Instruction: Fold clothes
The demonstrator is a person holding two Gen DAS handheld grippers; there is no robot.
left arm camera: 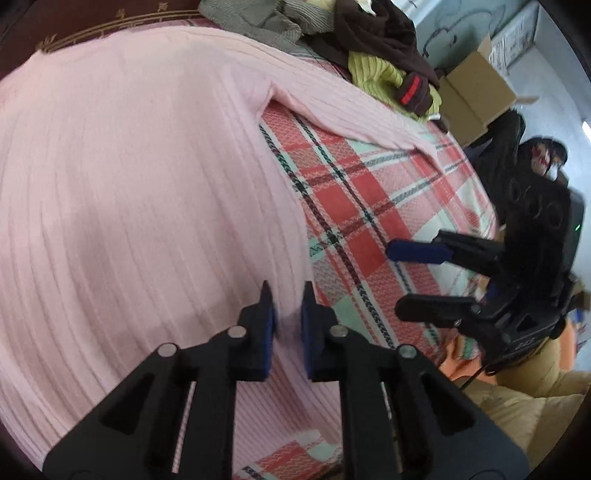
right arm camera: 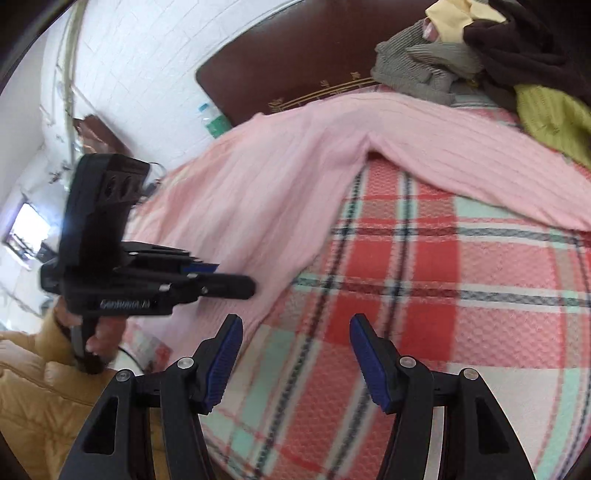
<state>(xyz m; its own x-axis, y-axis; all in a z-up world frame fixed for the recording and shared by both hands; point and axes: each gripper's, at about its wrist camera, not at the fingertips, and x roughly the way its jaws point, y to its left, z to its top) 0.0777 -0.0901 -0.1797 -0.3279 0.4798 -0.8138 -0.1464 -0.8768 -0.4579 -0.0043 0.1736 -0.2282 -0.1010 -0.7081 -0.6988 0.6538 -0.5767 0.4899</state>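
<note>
A pink ribbed sweater [left arm camera: 129, 177] lies spread flat on a bed with a red, white and green plaid blanket [left arm camera: 351, 206]. One sleeve [left arm camera: 354, 114] stretches out to the right. My left gripper [left arm camera: 287, 295] hovers over the sweater's side edge near the hem, its fingers a narrow gap apart and holding nothing. My right gripper [right arm camera: 295, 328] is wide open and empty over the bare blanket [right arm camera: 424, 277], beside the sweater [right arm camera: 266, 184]. It also shows in the left wrist view [left arm camera: 410, 280], and the left gripper shows in the right wrist view [right arm camera: 229, 277].
A heap of other clothes, grey [left arm camera: 243, 18], dark brown [left arm camera: 376, 37] and yellow-green [left arm camera: 376, 74], lies at the bed's far end by the dark headboard [right arm camera: 295, 62]. A cardboard box [left arm camera: 476, 92] stands beyond the bed's right side. The person's tan jacket [right arm camera: 33, 398] is at the near edge.
</note>
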